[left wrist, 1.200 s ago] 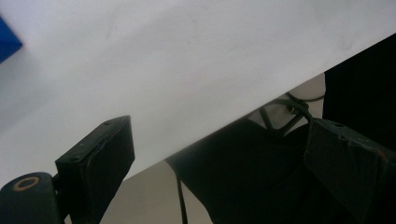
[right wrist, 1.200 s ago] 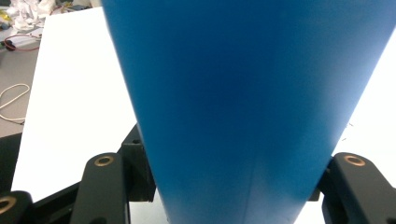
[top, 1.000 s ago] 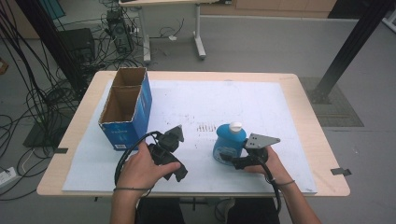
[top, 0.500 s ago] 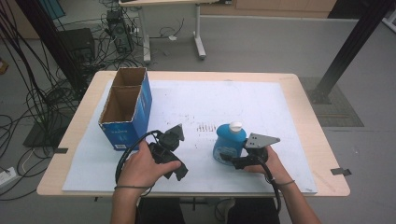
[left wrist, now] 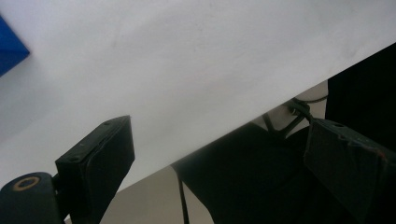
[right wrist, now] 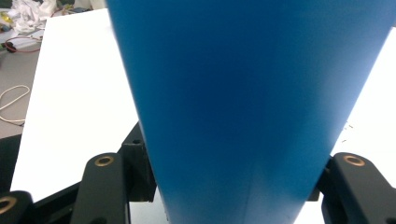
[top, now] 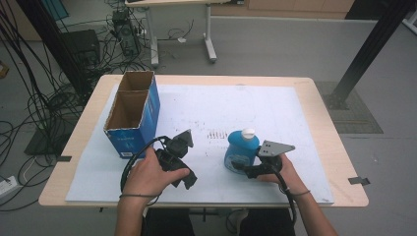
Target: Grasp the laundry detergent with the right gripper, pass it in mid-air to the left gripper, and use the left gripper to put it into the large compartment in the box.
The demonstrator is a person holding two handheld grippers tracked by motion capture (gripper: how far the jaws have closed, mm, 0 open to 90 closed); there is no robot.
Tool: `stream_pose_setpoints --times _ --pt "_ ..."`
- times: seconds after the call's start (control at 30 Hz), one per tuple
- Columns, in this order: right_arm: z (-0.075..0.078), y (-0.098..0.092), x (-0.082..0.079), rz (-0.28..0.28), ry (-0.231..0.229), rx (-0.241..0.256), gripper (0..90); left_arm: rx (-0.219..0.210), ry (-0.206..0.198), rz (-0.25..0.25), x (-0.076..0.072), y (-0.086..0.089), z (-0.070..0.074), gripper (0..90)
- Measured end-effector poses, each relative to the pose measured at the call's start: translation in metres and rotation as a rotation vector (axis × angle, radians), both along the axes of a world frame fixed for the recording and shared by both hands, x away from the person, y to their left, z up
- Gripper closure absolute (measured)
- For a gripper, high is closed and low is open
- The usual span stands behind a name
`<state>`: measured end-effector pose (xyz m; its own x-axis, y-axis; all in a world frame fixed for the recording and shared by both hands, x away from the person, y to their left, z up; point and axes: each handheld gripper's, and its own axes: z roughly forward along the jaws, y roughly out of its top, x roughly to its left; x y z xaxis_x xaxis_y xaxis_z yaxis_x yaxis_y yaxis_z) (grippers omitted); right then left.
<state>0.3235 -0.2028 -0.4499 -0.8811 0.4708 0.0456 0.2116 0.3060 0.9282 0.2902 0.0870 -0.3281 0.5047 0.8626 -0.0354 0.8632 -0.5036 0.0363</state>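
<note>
one blue bottle (top: 241, 149), one blue cardboard box (top: 133, 113), two claws: left claw (top: 188, 180), right claw (top: 238, 167).

— What covers the counter (top: 319, 98)?
— A white sheet (top: 221, 108), nearly edge to edge.
— And on the sheet?
— A blue cardboard box (top: 133, 118) beyond the left tongs (top: 184, 164); a blue bottle (top: 242, 147) between the right tongs' (top: 236, 166) jaws.

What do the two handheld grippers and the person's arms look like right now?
Both the left gripper and the right gripper are black with flat black jaws and brass-coloured pivot rings. The right one carries a grey three-cornered plate. A black cable loops from the left one. Forearms are bare, with a thin band at each wrist.
</note>
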Motion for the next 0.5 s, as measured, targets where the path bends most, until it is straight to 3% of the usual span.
stream_pose_setpoints --times 0.5 --pt "-0.0006 -0.0005 0.0004 0.004 -0.002 0.006 40.2 0.009 -0.007 -0.021 0.0042 -0.0029 0.0033 9.0"
